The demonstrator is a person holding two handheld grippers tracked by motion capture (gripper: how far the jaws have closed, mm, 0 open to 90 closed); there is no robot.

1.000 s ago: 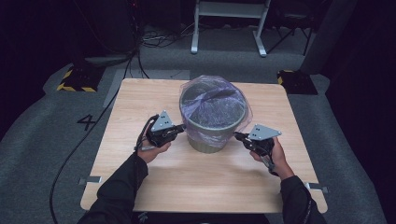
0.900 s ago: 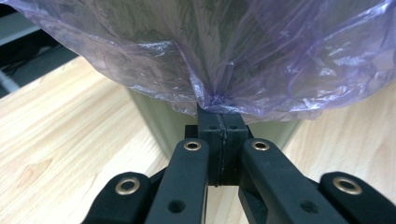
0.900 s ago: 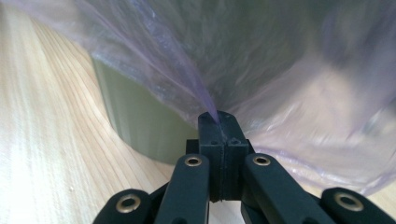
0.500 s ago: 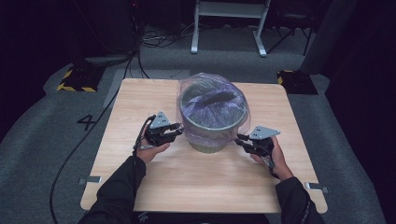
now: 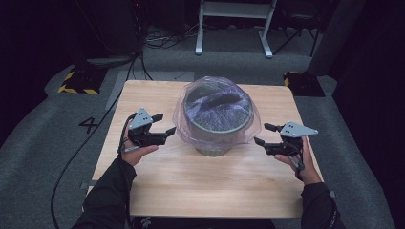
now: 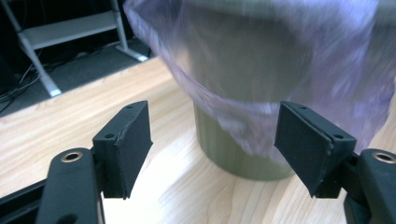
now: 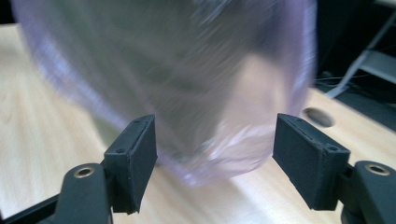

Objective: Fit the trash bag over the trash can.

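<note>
A grey-green bin (image 5: 217,126) stands upright at the middle of the wooden table (image 5: 157,186), lined with a clear purple bag (image 5: 191,107) whose edge drapes down over the rim. My left gripper (image 5: 164,125) sits at the bin's nine o'clock, jaws spread wide and holding nothing, tips just beside the hanging plastic (image 6: 243,121). My right gripper (image 5: 264,135) waits at three o'clock, jaws likewise spread and empty, facing the blurred bag (image 7: 210,154) close ahead.
</note>
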